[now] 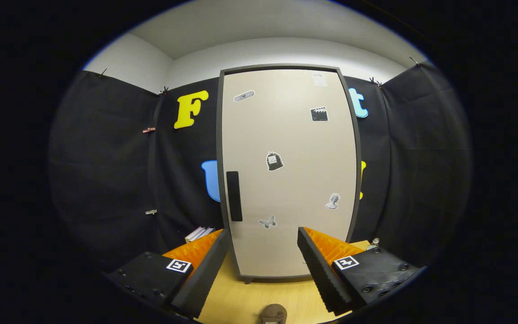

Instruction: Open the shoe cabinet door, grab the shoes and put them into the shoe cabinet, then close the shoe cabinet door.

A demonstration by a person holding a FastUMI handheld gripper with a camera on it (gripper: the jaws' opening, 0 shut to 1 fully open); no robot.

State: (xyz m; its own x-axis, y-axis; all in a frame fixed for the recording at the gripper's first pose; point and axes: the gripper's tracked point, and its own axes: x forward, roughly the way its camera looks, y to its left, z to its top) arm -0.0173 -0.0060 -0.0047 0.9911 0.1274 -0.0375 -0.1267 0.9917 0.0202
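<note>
So the gripper [262,252] is spread wide with nothing between its fingers, pointed straight at the shoe cabinet [286,171] and holding short of it. Closest in, below the cabinet's base and down between the fingers, there's a small dark brownish rounded thing [273,313] sitting on the wooden surface [241,299]; could be the toe of a shoe, but it's cut off so honestly can't tell. Beyond that the light wood runs right up to the cabinet's little feet. The cabinet door [295,148] is fully closed, beige panel in a dark grey frame, with a handful of stickers scattered on it. Its dark vertical handle [234,195] sits on the door's left edge, a bit above and ahead of the left finger, not touched. So task-wise this looks like the very start: door not opened, no shoes grabbed, nothing stowed, closing still to come. Next thing would probably be getting onto that handle. To the cabinet's left at floor level there's some whitish book-like stuff [199,233], to its right a small metallic bit [374,243]. Behind the cabinet hangs black cloth [106,171], then plain white wall [277,51] above.
</note>
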